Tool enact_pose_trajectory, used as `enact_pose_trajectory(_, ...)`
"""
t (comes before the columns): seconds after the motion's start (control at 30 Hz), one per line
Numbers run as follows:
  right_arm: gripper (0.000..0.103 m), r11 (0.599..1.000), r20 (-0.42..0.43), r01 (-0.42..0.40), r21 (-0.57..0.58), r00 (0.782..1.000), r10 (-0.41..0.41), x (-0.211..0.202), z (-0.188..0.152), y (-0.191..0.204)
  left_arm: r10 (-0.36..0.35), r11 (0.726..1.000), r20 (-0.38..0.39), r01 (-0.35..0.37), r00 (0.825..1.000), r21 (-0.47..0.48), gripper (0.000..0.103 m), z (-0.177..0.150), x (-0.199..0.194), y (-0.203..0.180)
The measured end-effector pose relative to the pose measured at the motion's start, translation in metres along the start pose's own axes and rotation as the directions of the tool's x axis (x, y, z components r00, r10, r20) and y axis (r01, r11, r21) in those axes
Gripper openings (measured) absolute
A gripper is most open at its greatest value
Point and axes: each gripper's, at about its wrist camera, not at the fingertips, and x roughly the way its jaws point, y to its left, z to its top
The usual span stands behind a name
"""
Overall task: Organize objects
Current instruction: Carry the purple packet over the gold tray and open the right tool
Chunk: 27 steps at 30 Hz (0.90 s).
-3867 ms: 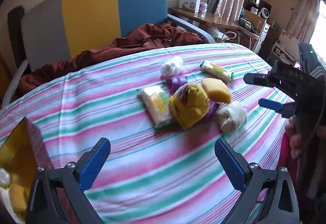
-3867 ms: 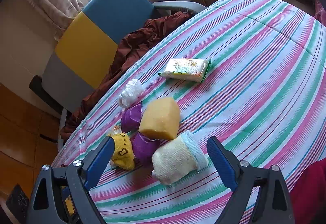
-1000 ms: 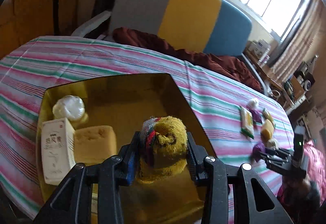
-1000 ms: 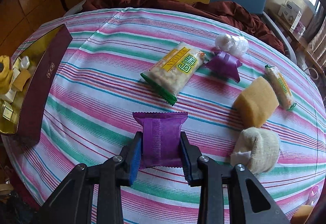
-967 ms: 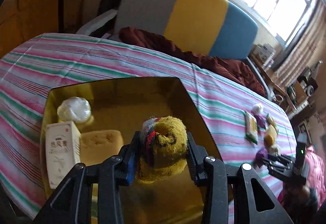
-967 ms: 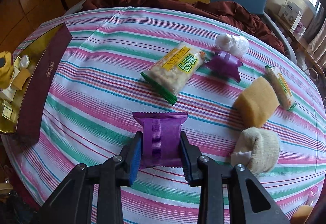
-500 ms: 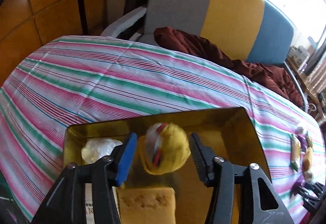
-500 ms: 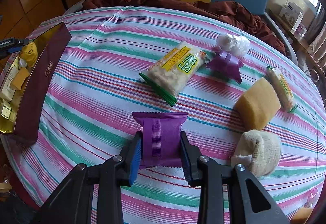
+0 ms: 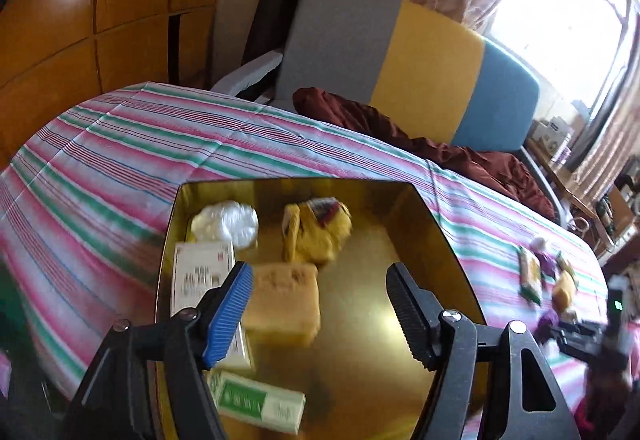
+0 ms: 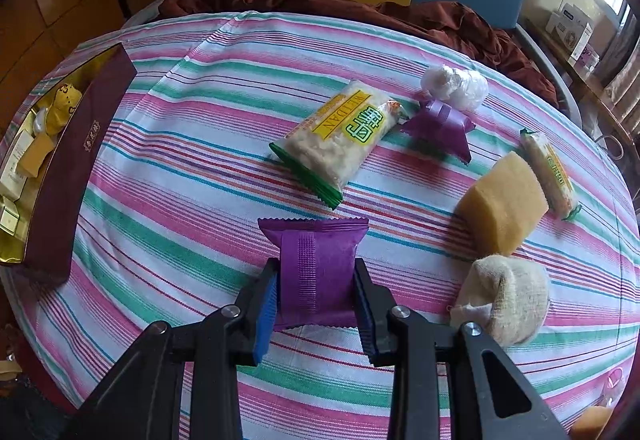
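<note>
My left gripper is open and empty above the gold-lined box. The yellow sock lies in the box near its far wall, beside a white wrapped ball, a yellow sponge, a white carton and a green-labelled packet. My right gripper is shut on a purple snack packet above the striped tablecloth. The box stands at the table's left edge in the right wrist view.
On the cloth lie a WEIDAN snack bag, a second purple packet, a white wrapped ball, a yellow sponge, a narrow snack bar and a cream sock. A sofa with a maroon cloth stands behind.
My left gripper has opened and let go of the yellow sock, which now lies in the box, and has pulled back. My right gripper still holds the purple packet in place.
</note>
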Motion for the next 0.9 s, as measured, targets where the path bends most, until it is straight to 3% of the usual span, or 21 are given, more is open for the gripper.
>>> enact_pose_trajectory(0.13,0.034,0.998,0.025,-0.003,0.069,1.0,0.002,-0.012,0.002,-0.01,-0.017,0.999,0.032,0.015,0.999,0.05,0.08,-0.028,-0.032,-0.007)
enact_pose_trajectory(0.27,0.034,0.987,0.099,-0.083,0.14,0.993,0.069,-0.043,0.006,-0.004,-0.01,0.997,0.045,0.006,0.999,0.074,0.082,-0.048,-0.049,-0.004)
enact_pose_trajectory(0.37,0.034,0.98,0.142,-0.166,0.11,0.978,0.15,-0.065,0.015,0.028,-0.011,0.997,0.041,0.008,0.999,0.073,0.082,-0.058,-0.054,0.001)
enact_pose_trajectory(0.5,0.034,0.969,0.167,-0.246,-0.011,0.955,0.244,-0.086,0.033,0.102,0.005,0.999,0.062,-0.008,0.998,0.053,0.082,-0.062,-0.062,0.013)
enact_pose_trajectory(0.67,0.034,0.932,0.112,-0.317,-0.176,0.934,0.339,-0.082,0.05,0.199,0.026,1.0,0.097,-0.026,0.995,0.002,0.086,-0.066,-0.075,0.036)
enact_pose_trajectory(0.9,0.034,0.907,-0.072,-0.334,-0.258,0.942,0.326,-0.02,0.054,0.289,0.059,0.996,0.077,-0.053,0.995,-0.075,0.089,-0.077,-0.081,0.068)
